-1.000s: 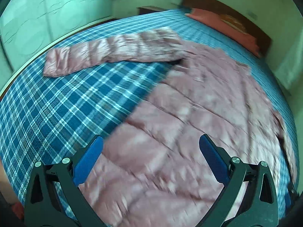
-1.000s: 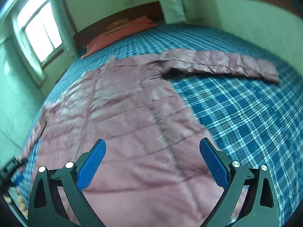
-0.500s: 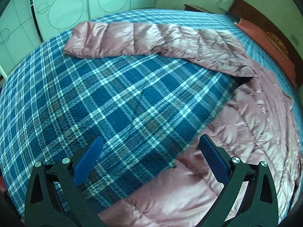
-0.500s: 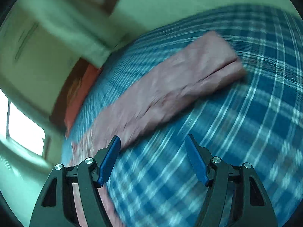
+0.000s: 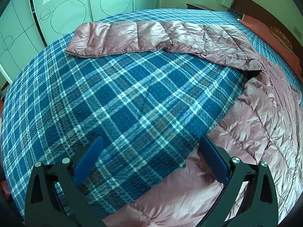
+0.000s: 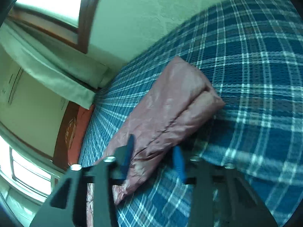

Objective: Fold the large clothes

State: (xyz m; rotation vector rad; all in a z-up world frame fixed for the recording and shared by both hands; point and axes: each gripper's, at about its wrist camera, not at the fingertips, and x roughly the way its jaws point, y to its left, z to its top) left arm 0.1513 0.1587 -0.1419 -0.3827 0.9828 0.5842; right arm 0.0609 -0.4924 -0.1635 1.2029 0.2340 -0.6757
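Jacket: dusty-pink quilted puffer jacket (image 5: pixel 261 124) with a shiny fabric, spread flat on the bed; in your left wrist view its body fills the right side and lower edge.
Far sleeve: one long pink quilted sleeve (image 5: pixel 151 37) lies stretched out across the top of the bed in your left view, its cuff end toward the wardrobe side.
Near sleeve: in your right wrist view the other pink padded sleeve (image 6: pixel 170 111) runs diagonally up from your gripper, its cuff end resting on the blanket.
Bedcover: blue-and-white plaid woven blanket (image 5: pixel 117 102) covers the whole bed under the jacket.
Left gripper (image 5: pixel 151 160): your black claw with blue pads is spread wide over the jacket's side edge; the left-hand pad is over bare plaid, the right-hand pad over pink fabric, and nothing is pinched.
Right gripper (image 6: pixel 153 157): your jaws are closing around the near sleeve; the fabric sits between the blue pads, the left-hand pad is against it, but the blurred picture shows a gap at the other pad, so no firm grip is shown yet.
Pillow: flat reddish-orange pillow (image 5: pixel 274 43) lies at the head of the bed by the dark wooden headboard (image 5: pixel 265 17).
Wardrobe: pale green sliding doors with circle outlines (image 5: pixel 72 7) stand beyond the far side of the bed.
Window: bright window with a dark wooden frame (image 6: pixel 56 13) and a pale curtain (image 6: pixel 51 75) shows in your right view.
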